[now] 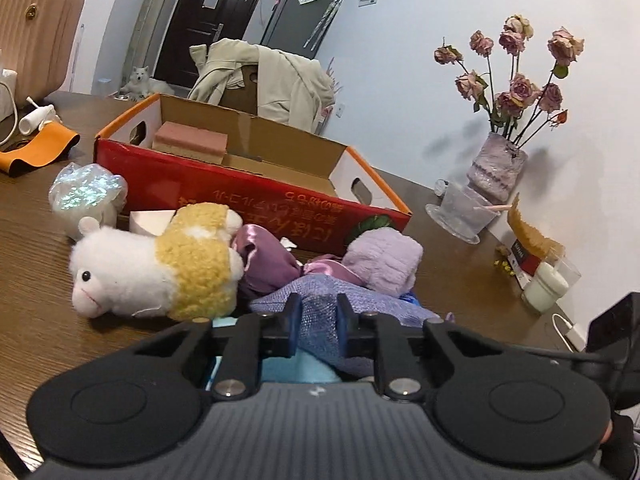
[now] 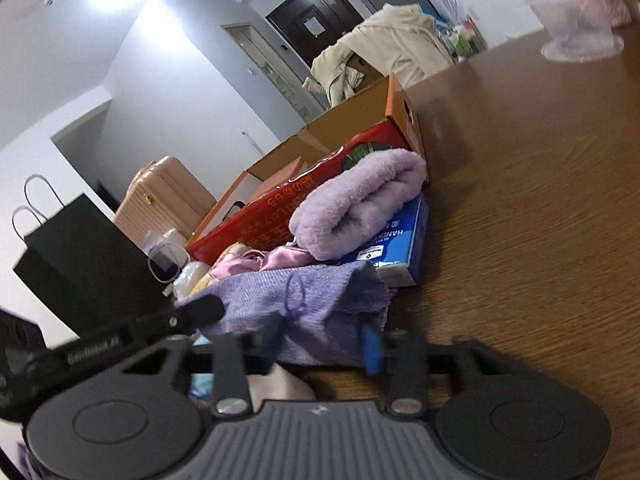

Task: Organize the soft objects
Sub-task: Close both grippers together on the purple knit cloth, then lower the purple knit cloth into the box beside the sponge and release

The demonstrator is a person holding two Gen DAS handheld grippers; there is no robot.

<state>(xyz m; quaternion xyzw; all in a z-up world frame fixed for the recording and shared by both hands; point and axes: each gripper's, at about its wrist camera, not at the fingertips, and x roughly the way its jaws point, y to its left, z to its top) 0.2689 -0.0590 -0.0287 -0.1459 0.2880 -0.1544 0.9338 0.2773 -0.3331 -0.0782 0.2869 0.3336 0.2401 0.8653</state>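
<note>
Two grippers clamp one lavender knit cloth (image 1: 320, 320) at the near table (image 1: 36, 280) edge.
Left gripper (image 1: 318, 312) pinches its middle, right gripper (image 2: 326, 340) its near hem; lift evenly toward the red-and-orange cardboard box (image 1: 248, 196) at 12 o'clock, clearing the fluffy lilac towel roll (image 1: 384, 260) and white-and-yellow plush sheep (image 1: 156, 268) at 10 o'clock.

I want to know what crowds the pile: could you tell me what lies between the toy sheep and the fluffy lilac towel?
In the left wrist view, a shiny purple satin bundle lies between the toy sheep and the fluffy lilac towel.
</note>
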